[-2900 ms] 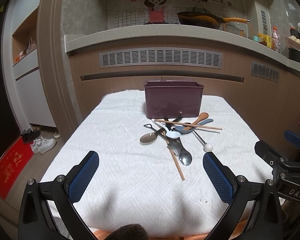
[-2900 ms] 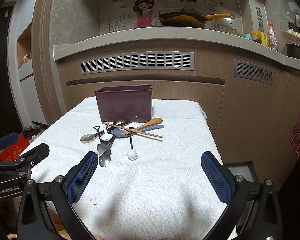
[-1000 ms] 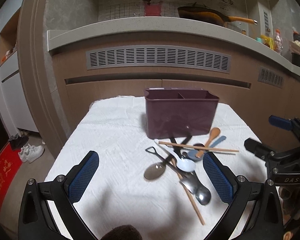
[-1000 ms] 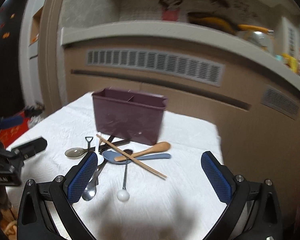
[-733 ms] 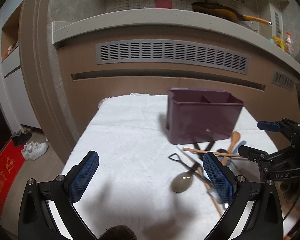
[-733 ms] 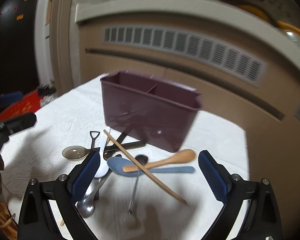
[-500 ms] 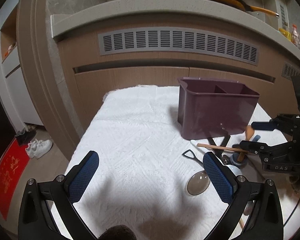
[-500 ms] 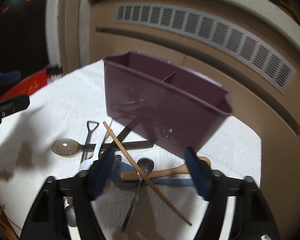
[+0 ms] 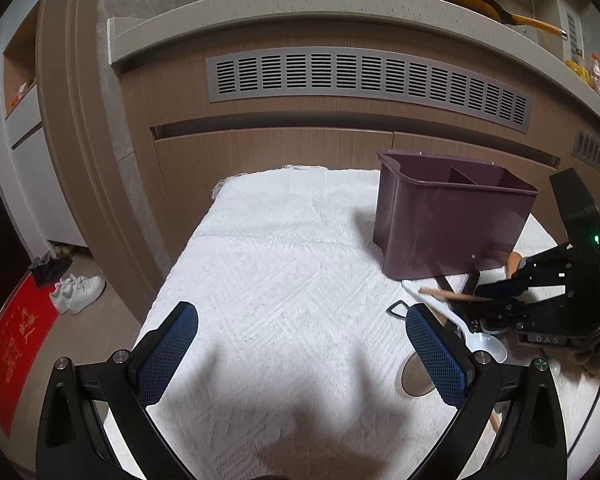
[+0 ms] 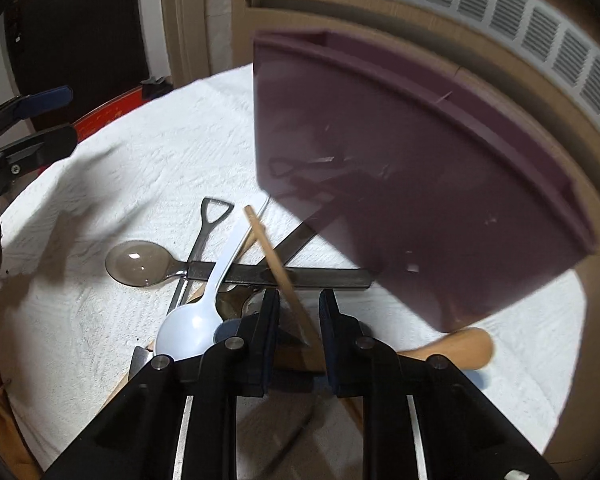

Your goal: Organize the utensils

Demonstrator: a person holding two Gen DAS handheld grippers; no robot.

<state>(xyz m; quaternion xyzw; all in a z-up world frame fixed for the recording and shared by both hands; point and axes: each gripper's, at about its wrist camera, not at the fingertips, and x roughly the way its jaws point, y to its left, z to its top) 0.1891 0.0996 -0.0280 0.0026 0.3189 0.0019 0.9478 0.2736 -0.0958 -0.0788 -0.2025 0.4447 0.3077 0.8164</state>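
Note:
A purple two-compartment caddy (image 9: 452,224) stands on the white cloth (image 9: 284,280); it also fills the right wrist view (image 10: 400,168). A heap of utensils lies in front of it: a white plastic spoon (image 10: 204,312), a smoky clear spoon (image 10: 140,264), a wooden spoon (image 10: 456,348), dark flat handles. My right gripper (image 10: 298,304) is low over the heap, its jaws narrowed around a wooden chopstick (image 10: 276,268); whether they pinch it is unclear. My left gripper (image 9: 300,344) is open and empty over bare cloth, left of the heap.
A kitchen counter with vent grilles (image 9: 364,80) rises behind the table. The cloth's left edge drops to the floor, where white shoes (image 9: 76,292) and a red mat (image 9: 16,356) lie. The right gripper's body (image 9: 548,304) shows at the left view's right side.
My right gripper has dropped down and forward onto the utensil heap and its jaws have closed in around the chopstick. My left gripper has swung left, away from the heap, still open.

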